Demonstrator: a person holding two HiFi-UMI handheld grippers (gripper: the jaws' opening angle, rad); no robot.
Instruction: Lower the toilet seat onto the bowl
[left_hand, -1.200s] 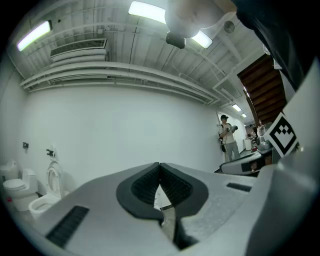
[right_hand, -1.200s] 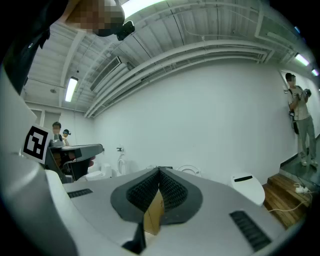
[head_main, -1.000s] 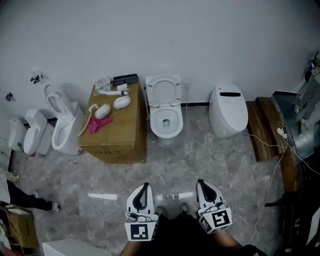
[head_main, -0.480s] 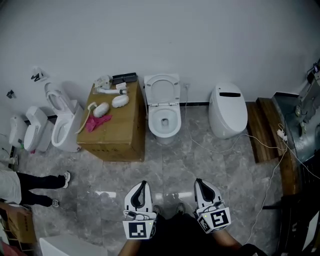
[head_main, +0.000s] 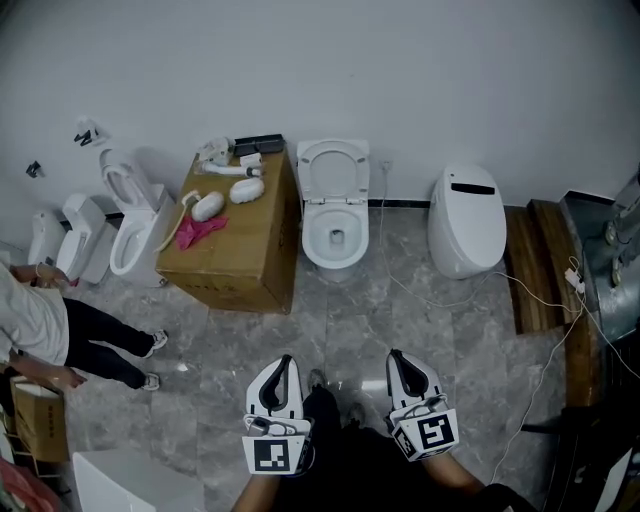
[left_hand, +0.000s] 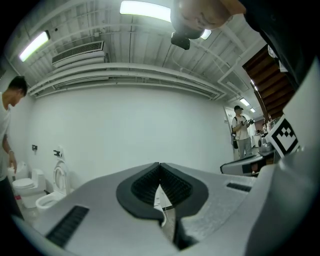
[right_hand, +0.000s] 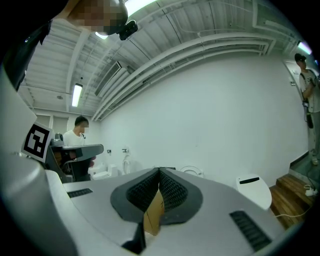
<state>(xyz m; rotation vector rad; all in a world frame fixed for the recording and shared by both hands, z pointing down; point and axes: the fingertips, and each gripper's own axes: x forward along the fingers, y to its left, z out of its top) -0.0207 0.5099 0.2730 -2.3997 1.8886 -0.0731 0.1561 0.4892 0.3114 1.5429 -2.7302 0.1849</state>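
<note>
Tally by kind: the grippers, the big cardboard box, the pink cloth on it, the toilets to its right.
Grippers: 2, left gripper and right gripper
Cardboard box: 1
Pink cloth: 1
Toilets: 2, seat-up toilet, closed toilet
Total: 6

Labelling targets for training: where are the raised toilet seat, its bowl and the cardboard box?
raised toilet seat (head_main: 306, 172), head view, ring's left side.
bowl (head_main: 335, 262), head view, front rim.
cardboard box (head_main: 245, 235), head view, bare top.
</note>
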